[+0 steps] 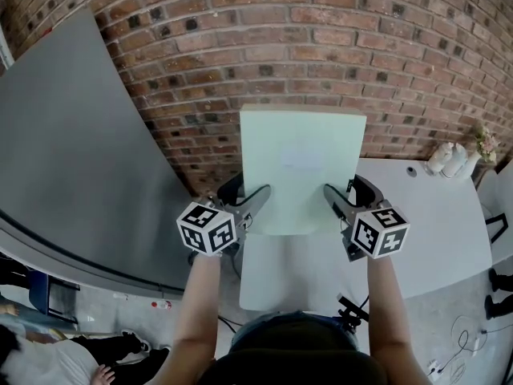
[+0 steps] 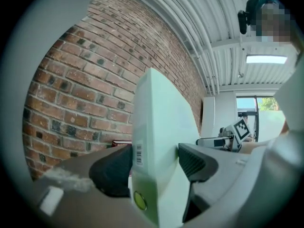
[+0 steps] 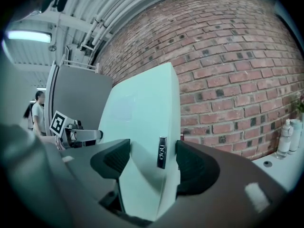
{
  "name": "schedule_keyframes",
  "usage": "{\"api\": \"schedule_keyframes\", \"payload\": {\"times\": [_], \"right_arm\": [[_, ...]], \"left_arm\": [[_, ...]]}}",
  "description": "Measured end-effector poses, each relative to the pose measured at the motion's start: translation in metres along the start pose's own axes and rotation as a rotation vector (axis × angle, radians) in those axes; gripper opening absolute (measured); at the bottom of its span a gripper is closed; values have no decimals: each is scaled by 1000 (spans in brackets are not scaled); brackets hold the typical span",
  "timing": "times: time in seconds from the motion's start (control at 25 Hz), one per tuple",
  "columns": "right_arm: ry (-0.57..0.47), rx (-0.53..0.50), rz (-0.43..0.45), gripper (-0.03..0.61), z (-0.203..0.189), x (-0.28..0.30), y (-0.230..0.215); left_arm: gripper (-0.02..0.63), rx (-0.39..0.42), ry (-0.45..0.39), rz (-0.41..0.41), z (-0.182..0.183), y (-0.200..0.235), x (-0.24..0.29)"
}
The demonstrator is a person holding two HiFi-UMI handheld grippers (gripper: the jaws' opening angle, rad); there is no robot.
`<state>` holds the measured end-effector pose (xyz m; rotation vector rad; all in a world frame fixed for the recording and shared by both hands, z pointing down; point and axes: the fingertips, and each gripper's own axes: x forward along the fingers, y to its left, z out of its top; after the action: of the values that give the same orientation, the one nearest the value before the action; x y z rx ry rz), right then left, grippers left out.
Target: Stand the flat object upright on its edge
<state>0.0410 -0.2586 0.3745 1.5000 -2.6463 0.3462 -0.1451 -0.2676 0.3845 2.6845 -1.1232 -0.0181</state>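
Note:
A flat pale green case (image 1: 300,167) is held up in front of the brick wall, its broad face turned toward me. My left gripper (image 1: 260,196) is shut on its left edge and my right gripper (image 1: 333,196) is shut on its right edge. In the left gripper view the case (image 2: 159,127) fills the gap between the dark pads (image 2: 111,172), with a barcode label on its edge. In the right gripper view the case (image 3: 142,127) sits clamped between the pads (image 3: 194,167), a small metal badge on its edge. Whether its lower edge touches the table is hidden.
A white table (image 1: 437,231) lies below and to the right, with small bottles (image 1: 447,159) at its far corner. A grey curved partition (image 1: 72,151) stands at the left. The brick wall (image 1: 321,46) is close behind the case.

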Motion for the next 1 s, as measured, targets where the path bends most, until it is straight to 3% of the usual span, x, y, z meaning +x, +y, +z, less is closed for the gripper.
{"api": "schedule_keyframes", "payload": {"times": [0.44, 1.0], "right_arm": [[-46, -154, -34, 304, 12, -4, 5], [-29, -238, -70, 301, 7, 0, 6]], "left_arm": [[313, 147, -2, 24, 9, -5, -1], [313, 187, 48, 37, -1, 3, 5]]}}
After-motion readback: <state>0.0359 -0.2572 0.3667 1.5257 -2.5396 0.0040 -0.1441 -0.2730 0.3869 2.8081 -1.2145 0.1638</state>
